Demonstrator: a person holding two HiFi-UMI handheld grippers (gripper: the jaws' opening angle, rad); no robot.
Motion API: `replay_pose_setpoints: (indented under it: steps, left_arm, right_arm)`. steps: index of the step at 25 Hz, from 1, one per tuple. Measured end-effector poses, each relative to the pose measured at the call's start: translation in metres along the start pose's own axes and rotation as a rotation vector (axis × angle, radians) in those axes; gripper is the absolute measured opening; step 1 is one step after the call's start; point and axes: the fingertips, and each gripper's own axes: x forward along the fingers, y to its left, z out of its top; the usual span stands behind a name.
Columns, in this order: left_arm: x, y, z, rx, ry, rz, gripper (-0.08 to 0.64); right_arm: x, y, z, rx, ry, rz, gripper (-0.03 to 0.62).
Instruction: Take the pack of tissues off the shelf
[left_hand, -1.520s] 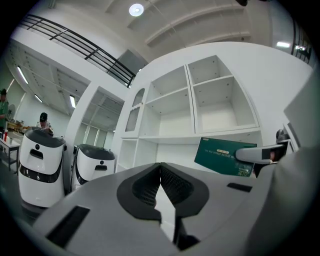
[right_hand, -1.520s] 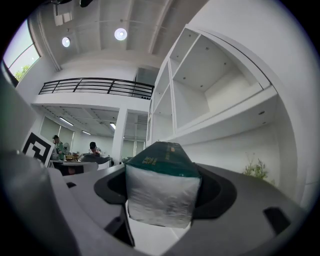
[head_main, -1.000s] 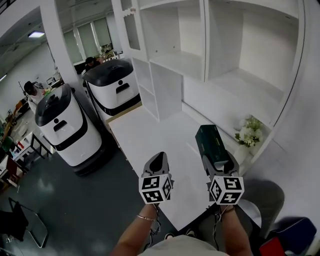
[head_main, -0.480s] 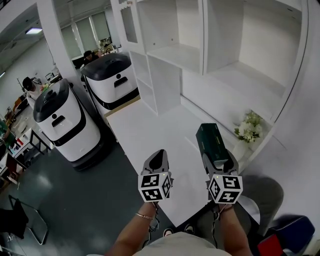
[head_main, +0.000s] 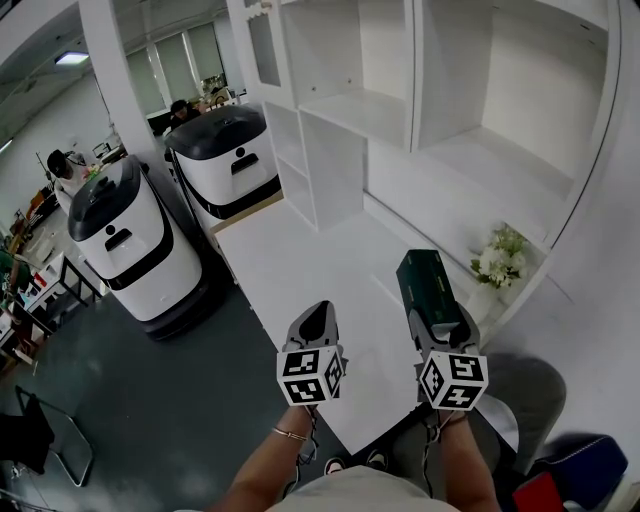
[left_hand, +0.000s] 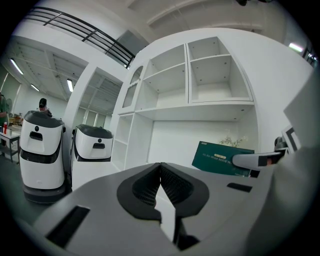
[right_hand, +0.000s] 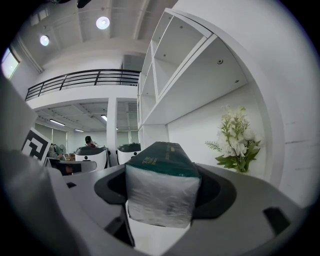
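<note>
The pack of tissues (head_main: 427, 284) is a dark green block with a clear wrapped end (right_hand: 160, 192). My right gripper (head_main: 436, 322) is shut on it and holds it level over the white counter (head_main: 310, 270), out in front of the shelf unit (head_main: 440, 110). It also shows in the left gripper view as the green pack (left_hand: 222, 158) at the right. My left gripper (head_main: 314, 327) hangs beside it to the left, its jaws closed together with nothing between them (left_hand: 160, 186).
A vase of white flowers (head_main: 497, 263) stands on the counter just right of the pack. Two white and black robot carts (head_main: 135, 240) are parked on the dark floor at left. The shelf compartments above are bare. People are at desks far left.
</note>
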Motion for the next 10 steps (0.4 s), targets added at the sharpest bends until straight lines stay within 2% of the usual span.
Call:
replay_pose_setpoints:
  steps: [10]
  left_arm:
    - [-0.0035,0.0007,-0.0038,-0.015,0.005,-0.002,0.017]
  right_arm:
    - [-0.0063,0.0005,-0.0027,0.005,0.005,-0.012,0.346]
